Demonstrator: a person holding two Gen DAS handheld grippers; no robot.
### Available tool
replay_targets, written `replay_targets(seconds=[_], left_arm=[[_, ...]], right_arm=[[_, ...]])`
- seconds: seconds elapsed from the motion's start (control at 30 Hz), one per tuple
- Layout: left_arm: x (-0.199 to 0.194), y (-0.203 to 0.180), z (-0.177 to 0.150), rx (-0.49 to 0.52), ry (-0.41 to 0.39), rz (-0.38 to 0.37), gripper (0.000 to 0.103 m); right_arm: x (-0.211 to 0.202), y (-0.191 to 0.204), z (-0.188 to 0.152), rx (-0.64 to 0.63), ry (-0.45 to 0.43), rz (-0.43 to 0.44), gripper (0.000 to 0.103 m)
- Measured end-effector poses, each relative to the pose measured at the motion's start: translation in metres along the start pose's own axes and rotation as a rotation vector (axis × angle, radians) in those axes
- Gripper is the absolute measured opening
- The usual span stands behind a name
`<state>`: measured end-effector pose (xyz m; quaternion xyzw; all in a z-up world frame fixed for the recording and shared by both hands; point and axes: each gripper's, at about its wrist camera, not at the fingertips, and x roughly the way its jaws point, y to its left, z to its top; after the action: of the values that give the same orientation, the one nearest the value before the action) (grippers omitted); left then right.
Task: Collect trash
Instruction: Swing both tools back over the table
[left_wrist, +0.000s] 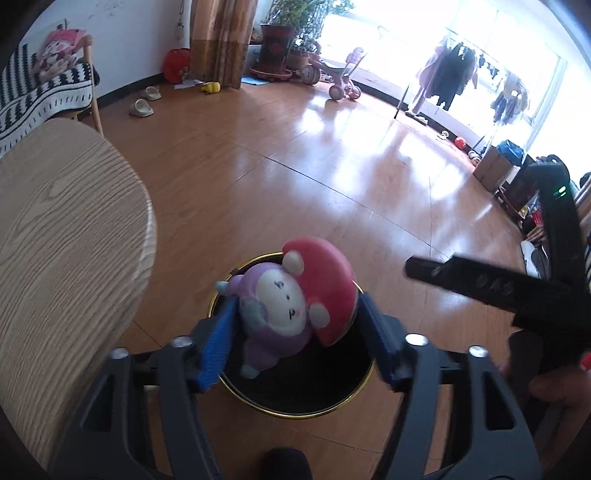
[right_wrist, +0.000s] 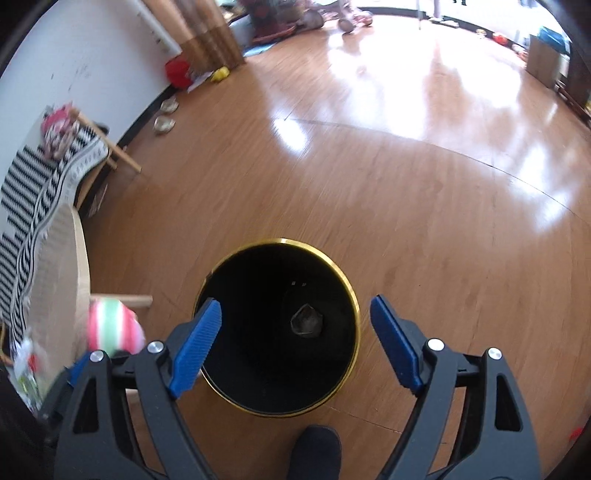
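In the left wrist view my left gripper (left_wrist: 295, 332) is shut on a toy figure (left_wrist: 291, 299), purple with a white face and a red mushroom cap, held over the black trash bin with a gold rim (left_wrist: 317, 411). In the right wrist view my right gripper (right_wrist: 295, 332) is open and empty above the same bin (right_wrist: 352, 295). A dark crumpled piece (right_wrist: 306, 320) lies at the bin's bottom. The toy's striped back (right_wrist: 112, 325) and the left gripper show at the lower left of the right wrist view. The right gripper's body (left_wrist: 517, 280) shows at the right of the left wrist view.
A round wooden table (left_wrist: 55, 236) stands left of the bin. A chair with a striped blanket (right_wrist: 33, 206) is behind it. Slippers (left_wrist: 142, 107), a tricycle (left_wrist: 343, 79), a plant pot (left_wrist: 275, 48) and a clothes rack (left_wrist: 454, 74) stand far across the wooden floor. My shoe (right_wrist: 314, 454) is below.
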<state>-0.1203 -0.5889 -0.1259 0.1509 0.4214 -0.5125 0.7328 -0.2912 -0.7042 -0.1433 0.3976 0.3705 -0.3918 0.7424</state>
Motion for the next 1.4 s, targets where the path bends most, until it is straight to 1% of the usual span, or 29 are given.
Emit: replay_targets(seconds=[0.03, 0.1, 0.23, 0.33, 0.37, 0.47, 0.5, 0.57, 0.6, 0.63, 0.7, 0.77, 0.87, 0.9, 0.93, 0.97, 1.0, 1.1, 1.17, 1.2, 1.27, 1.3, 1.4], left_arm=[[-0.002, 0.000, -0.001, 0.002, -0.009, 0.005, 0.082], [-0.009, 0.002, 0.000, 0.003, -0.021, 0.006, 0.083], [-0.031, 0.013, 0.000, -0.007, -0.042, 0.022, 0.087], [-0.061, 0.031, 0.001, -0.014, -0.071, 0.051, 0.093], [-0.076, 0.042, 0.000, -0.020, -0.082, 0.073, 0.094], [-0.113, 0.073, -0.004, -0.054, -0.103, 0.110, 0.096], [-0.131, 0.090, -0.006, -0.074, -0.116, 0.135, 0.096], [-0.159, 0.114, -0.014, -0.098, -0.139, 0.183, 0.096], [-0.181, 0.134, -0.022, -0.115, -0.153, 0.228, 0.096], [-0.192, 0.146, -0.027, -0.126, -0.160, 0.252, 0.096], [-0.223, 0.179, -0.043, -0.161, -0.168, 0.314, 0.096], [-0.251, 0.212, -0.062, -0.201, -0.174, 0.363, 0.096], [-0.306, 0.267, -0.094, -0.286, -0.208, 0.449, 0.096], [-0.318, 0.280, -0.103, -0.306, -0.215, 0.470, 0.096], [-0.334, 0.295, -0.114, -0.331, -0.224, 0.499, 0.096], [-0.352, 0.314, -0.129, -0.365, -0.233, 0.540, 0.096], [-0.364, 0.327, -0.137, -0.388, -0.237, 0.565, 0.096], [-0.406, 0.373, -0.175, -0.491, -0.256, 0.645, 0.096], [-0.434, 0.403, -0.202, -0.572, -0.273, 0.681, 0.096], [-0.444, 0.410, -0.216, -0.598, -0.279, 0.695, 0.096], [-0.461, 0.431, -0.240, -0.647, -0.285, 0.734, 0.096], [-0.468, 0.435, -0.254, -0.661, -0.283, 0.750, 0.096], [-0.480, 0.456, -0.284, -0.701, -0.264, 0.785, 0.096]], right_arm=[[-0.004, 0.000, 0.001, 0.003, -0.012, 0.003, 0.083], [-0.011, 0.004, 0.001, 0.002, -0.030, 0.011, 0.086], [-0.021, 0.028, -0.002, -0.031, -0.043, 0.047, 0.086], [-0.029, 0.064, -0.010, -0.105, -0.046, 0.089, 0.087], [-0.033, 0.079, -0.014, -0.135, -0.045, 0.110, 0.087], [-0.044, 0.130, -0.030, -0.228, -0.042, 0.172, 0.088], [-0.047, 0.146, -0.037, -0.258, -0.043, 0.187, 0.088], [-0.058, 0.190, -0.056, -0.343, -0.052, 0.230, 0.088], [-0.062, 0.209, -0.066, -0.379, -0.055, 0.252, 0.088], [-0.067, 0.234, -0.078, -0.422, -0.054, 0.282, 0.088], [-0.074, 0.278, -0.103, -0.493, -0.037, 0.340, 0.088], [-0.080, 0.316, -0.125, -0.548, -0.020, 0.391, 0.088], [-0.091, 0.376, -0.165, -0.649, 0.006, 0.462, 0.088], [-0.094, 0.394, -0.178, -0.679, 0.014, 0.480, 0.088], [-0.097, 0.415, -0.194, -0.721, 0.025, 0.501, 0.088], [-0.098, 0.428, -0.207, -0.750, 0.030, 0.511, 0.088], [-0.101, 0.448, -0.227, -0.800, 0.038, 0.525, 0.088], [-0.105, 0.486, -0.270, -0.900, 0.056, 0.546, 0.088], [-0.106, 0.507, -0.300, -0.970, 0.076, 0.562, 0.088], [-0.106, 0.519, -0.319, -1.008, 0.088, 0.570, 0.088], [-0.103, 0.534, -0.345, -1.055, 0.107, 0.579, 0.088], [-0.101, 0.543, -0.363, -1.086, 0.125, 0.583, 0.088], [-0.094, 0.565, -0.400, -1.147, 0.167, 0.595, 0.088]])
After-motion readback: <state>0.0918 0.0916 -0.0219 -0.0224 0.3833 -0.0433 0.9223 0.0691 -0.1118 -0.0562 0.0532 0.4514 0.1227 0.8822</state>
